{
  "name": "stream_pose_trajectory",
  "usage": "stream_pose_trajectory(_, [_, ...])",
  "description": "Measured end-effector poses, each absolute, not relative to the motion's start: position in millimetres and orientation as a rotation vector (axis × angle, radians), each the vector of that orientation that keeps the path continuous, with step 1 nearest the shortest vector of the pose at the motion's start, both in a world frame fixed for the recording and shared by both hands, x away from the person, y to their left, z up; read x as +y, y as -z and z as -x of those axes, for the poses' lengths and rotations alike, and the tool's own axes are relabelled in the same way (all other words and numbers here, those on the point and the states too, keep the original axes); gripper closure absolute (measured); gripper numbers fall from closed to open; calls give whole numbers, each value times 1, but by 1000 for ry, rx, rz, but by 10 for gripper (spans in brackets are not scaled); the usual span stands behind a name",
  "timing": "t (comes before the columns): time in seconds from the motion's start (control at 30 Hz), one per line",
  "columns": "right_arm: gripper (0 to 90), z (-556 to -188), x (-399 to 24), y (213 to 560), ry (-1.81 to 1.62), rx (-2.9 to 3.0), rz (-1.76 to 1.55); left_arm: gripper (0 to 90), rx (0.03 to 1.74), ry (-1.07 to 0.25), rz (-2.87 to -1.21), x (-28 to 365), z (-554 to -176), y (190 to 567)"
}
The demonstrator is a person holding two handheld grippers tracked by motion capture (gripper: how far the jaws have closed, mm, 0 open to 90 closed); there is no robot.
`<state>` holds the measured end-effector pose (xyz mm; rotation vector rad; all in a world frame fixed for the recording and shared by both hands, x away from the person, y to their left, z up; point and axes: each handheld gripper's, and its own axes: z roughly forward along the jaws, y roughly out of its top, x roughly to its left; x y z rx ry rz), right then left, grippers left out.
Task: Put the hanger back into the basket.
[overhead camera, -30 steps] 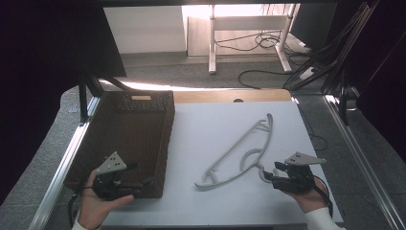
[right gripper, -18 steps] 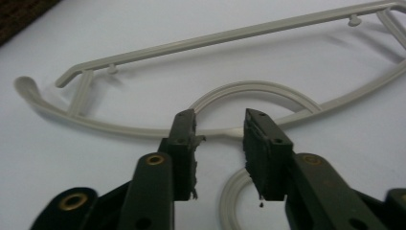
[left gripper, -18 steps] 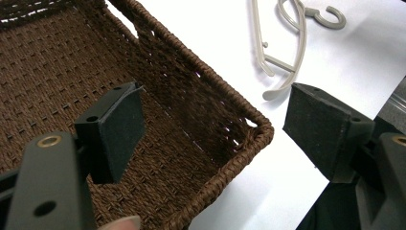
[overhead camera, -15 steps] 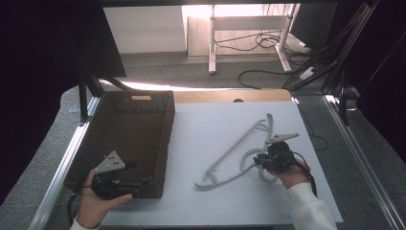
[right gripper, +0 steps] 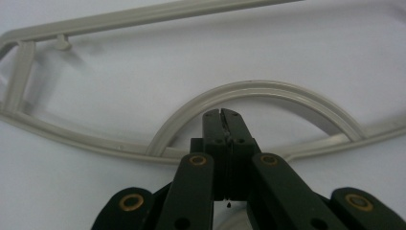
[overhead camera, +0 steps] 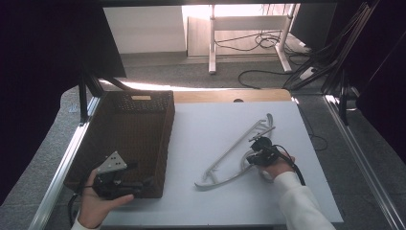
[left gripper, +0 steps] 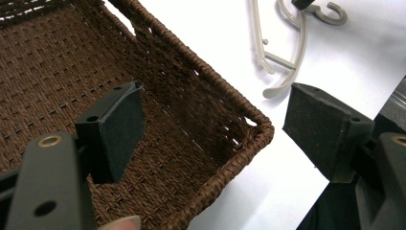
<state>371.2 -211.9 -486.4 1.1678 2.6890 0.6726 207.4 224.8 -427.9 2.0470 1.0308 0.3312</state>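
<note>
Right claw (right gripper: 220, 113) just closed, pads together, tips at hanger (overhead camera: 234, 153) arch, nothing clamped between. Left claw (left gripper: 210, 129) wide open over basket (overhead camera: 158, 120) corner on tabletop (overhead camera: 206, 129).

Left hand (overhead camera: 98, 206): lower left of the high view, wrapped round the gripper body from below, a fingertip at the bottom edge of the left gripper view.
Left gripper (overhead camera: 136, 175): points toward the right of the high view; grey three-cornered plate on top; jaws stand wide apart, pads facing each other.
Right hand (overhead camera: 275, 168): right of centre in the high view, white sleeve running down to the bottom edge.
Right gripper (right gripper: 223, 114): jaws have just been closing; pads now pressed flat together, nothing between them, tips pointing up-frame.
</note>
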Motion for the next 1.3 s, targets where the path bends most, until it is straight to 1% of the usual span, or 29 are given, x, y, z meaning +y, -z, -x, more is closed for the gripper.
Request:
stream_pose_trajectory(0.23, [890, -372, -204, 496, -623, 2718, -1155, 213, 1029, -333, -2051, 225, -208, 428])
stream_pose_trajectory(0.57, [890, -371, -204, 496, -625, 2724, -1191, 214, 1031, -333, -2050, 224, -207, 428])
stream_pose_trajectory(0.8, [891, -357, -202, 496, -642, 2754, -1173, 214, 1032, -334, -2048, 225, -207, 427])
stream_pose_trajectory(0.87, [891, -348, -200, 495, -695, 2784, -1162, 214, 1031, -336, -2047, 226, -207, 427])
stream_pose_trajectory(1.0, [891, -336, -197, 494, -697, 2791, -1129, 214, 1033, -338, -2050, 226, -207, 427])
stream_pose_trajectory(1.3, [890, -344, -202, 501, -624, 2704, -1205, 215, 1034, -334, -2055, 225, -208, 428])
